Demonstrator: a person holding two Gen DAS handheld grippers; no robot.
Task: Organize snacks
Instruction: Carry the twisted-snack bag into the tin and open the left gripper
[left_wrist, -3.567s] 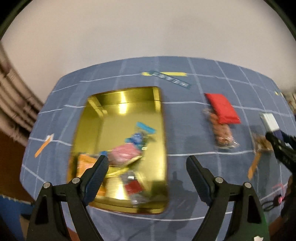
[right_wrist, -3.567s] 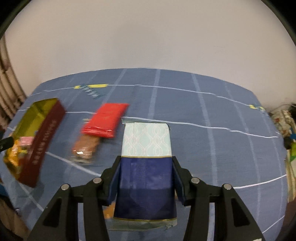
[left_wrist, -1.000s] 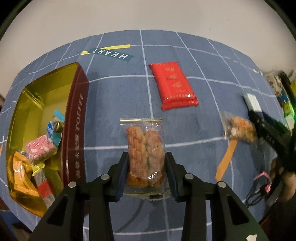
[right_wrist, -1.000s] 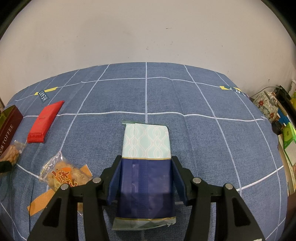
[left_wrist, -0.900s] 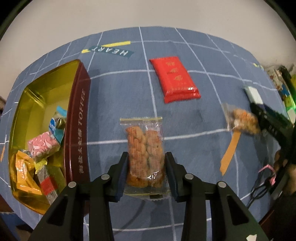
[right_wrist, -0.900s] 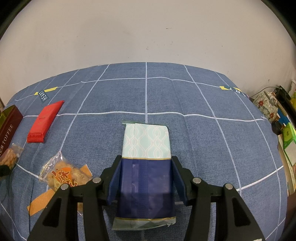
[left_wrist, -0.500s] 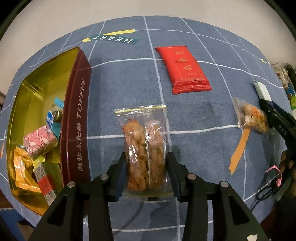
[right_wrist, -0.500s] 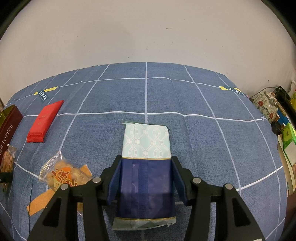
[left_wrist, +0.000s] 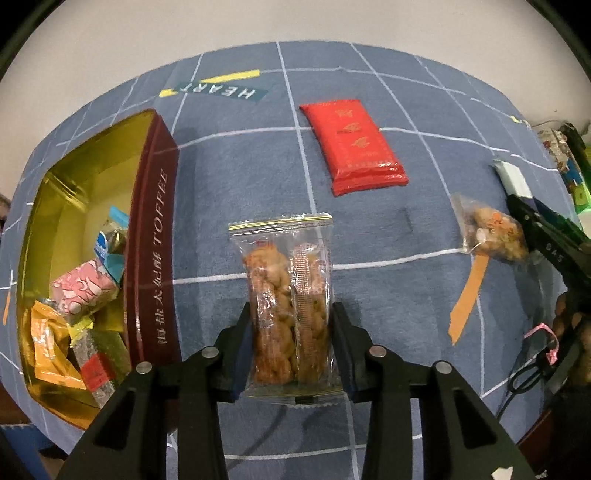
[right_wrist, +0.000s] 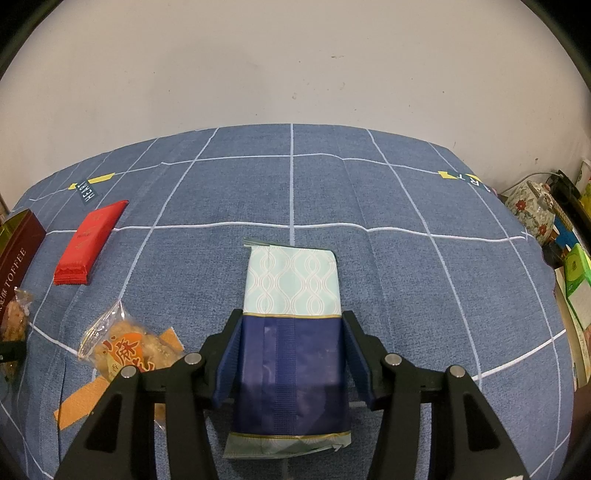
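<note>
Two grips, one packet each. On the left gripper (left_wrist: 291, 325), fingers (left_wrist: 243, 332) clenched on the lower half of a clear packet of fried twists (left_wrist: 286, 280), having just been closing on it. Holds it upright in the left wrist view, seemingly clear of the blue-clothed table (left_wrist: 229, 166), just right of the maroon wall of the open toffee tin (left_wrist: 155, 258). On the right gripper (right_wrist: 291, 332), fingers (right_wrist: 229, 343) pressed against the dark lower part of a blue-and-mint pouch (right_wrist: 291, 280), held out over the table and well apart from the tin. Further out, several wrapped sweets piled at the near end of the tin, with bare gold floor at its far end. Beyond the twists, a red packet (left_wrist: 354, 147) lying flat on the cloth. Off to the right, a small bag of crackers (left_wrist: 491, 229) beside an orange tape strip (left_wrist: 469, 295), close to the other gripper. Looks like the carry step for the twists, with the drop into the tin not yet made. Calls next for a swing to the left over the maroon wall, a lowering onto free floor without snagging the packet's top seam on the rim, then a release. Leaves the pouch, the red packet and the crackers to follow, probably the same way.
</note>
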